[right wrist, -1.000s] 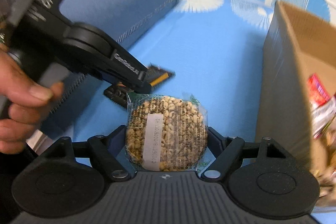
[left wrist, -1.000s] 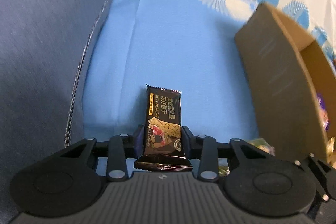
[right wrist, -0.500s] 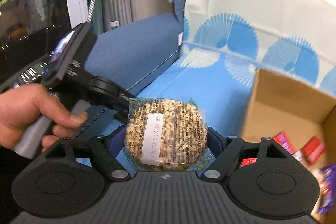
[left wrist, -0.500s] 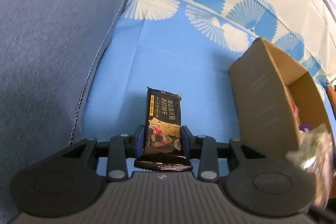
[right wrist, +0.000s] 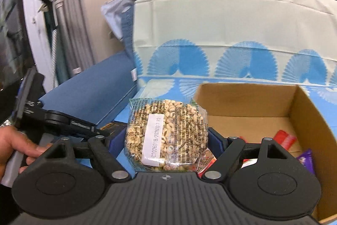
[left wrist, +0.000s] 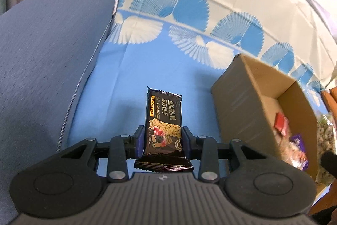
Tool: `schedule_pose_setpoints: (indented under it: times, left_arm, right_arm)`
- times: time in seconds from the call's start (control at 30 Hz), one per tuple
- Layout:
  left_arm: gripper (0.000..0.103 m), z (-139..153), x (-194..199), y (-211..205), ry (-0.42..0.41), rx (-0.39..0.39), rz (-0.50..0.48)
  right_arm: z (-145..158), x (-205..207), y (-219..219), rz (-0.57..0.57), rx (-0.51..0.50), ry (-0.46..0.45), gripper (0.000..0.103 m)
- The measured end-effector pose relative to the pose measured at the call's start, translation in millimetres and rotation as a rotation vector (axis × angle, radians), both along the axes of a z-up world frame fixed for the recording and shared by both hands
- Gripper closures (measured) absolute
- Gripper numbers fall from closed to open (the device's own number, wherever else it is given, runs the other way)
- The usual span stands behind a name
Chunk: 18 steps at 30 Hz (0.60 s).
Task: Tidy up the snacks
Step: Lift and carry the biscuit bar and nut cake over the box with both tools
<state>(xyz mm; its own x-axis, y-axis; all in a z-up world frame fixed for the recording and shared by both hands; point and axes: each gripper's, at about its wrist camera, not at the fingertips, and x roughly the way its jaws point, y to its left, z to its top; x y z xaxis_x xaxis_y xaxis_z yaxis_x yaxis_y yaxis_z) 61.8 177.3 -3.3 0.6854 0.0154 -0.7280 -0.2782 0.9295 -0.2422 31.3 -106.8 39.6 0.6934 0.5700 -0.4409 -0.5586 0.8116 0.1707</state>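
Now both snacks are carried toward the cardboard box (right wrist: 301, 111): the right gripper (right wrist: 166, 140) clamps a puffed-grain cake (right wrist: 166, 132) just before its near wall, and the left gripper (left wrist: 163, 141) clamps a black cracker pack (left wrist: 163, 119) left of it. Next, I think, each must come above the box and release.

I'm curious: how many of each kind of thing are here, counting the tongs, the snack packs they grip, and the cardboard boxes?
Tongs: 2 (left tongs, right tongs)
Gripped snack packs: 2 (black cracker pack, clear puffed-grain pack)
Cardboard box: 1
Total: 5
The loose packs inside the box are too blurred to count.
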Motion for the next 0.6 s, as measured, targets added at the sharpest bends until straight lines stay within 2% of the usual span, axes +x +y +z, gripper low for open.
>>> schedule_pose_setpoints:
  times: [0.27, 0.6]
  left_arm:
    - [0.063, 20, 10, -27, -0.140, -0.037, -0.015]
    - [0.063, 42, 25, -79, -0.348, -0.102, -0.085]
  right_arm:
    - [-3, 13, -35, -0.127, 0.011, -0.047, 0.022]
    - [-13, 29, -76, -0.274, 0.023, -0.045, 0.022]
